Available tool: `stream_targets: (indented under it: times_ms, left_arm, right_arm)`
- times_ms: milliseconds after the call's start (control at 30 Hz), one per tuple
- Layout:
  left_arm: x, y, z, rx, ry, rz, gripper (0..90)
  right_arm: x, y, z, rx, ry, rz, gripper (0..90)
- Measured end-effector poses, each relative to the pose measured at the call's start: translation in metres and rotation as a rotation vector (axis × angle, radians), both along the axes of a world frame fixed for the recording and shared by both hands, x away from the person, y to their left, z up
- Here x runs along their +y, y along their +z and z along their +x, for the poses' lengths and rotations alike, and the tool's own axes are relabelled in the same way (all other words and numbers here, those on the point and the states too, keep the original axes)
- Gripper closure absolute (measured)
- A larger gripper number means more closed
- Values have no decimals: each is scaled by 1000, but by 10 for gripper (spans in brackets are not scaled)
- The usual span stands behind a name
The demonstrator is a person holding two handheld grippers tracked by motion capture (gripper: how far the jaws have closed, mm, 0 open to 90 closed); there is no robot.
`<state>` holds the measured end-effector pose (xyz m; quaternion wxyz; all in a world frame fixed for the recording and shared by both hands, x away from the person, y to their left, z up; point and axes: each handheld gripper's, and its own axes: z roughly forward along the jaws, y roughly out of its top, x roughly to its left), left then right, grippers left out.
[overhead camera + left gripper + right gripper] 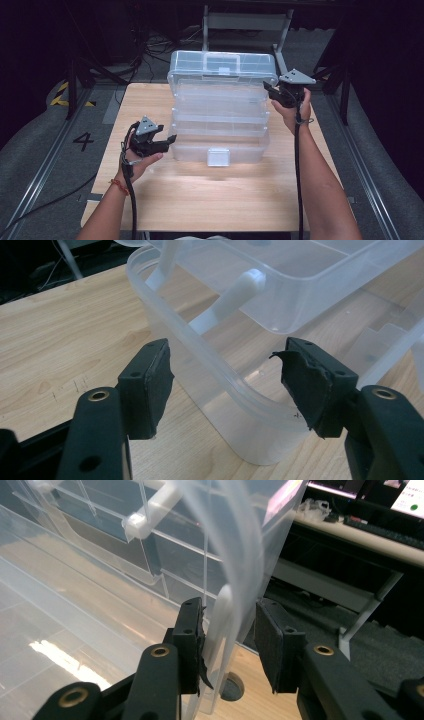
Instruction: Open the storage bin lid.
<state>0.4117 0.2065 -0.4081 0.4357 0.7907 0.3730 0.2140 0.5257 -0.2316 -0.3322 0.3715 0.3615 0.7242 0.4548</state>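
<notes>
From the high view, the clear tiered organiser box [220,117] stands fanned open toward the far edge of the table [150,195], lid upright. Your left gripper [167,141] sits at the base tray's left end, your right gripper [270,90] at the lid's right edge. The risk: if you pull the lid while the base is unsecured, the whole box could slide or tip.

In the left gripper view, its jaws stand apart, straddling the rounded corner of the bottom tray [235,390] without pressing on it, so they may slip off.

In the right gripper view, the jaws are narrowly apart around the lid's edge [225,615]; the left pad touches, the right pad shows a gap, so nothing is clamped.
</notes>
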Motion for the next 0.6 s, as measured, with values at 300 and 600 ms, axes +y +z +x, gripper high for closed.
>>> stream_targets:
  times_ms: [300,600]
  left_arm:
    - [-1,-1,0,7,2,-12,372]
    - [-2,-2,1,8,0,-10,375]
  right_arm:
    - [2,-3,7,-4,-13,-2,658]
    - [1,-2,12,-5,-3,-2,653]
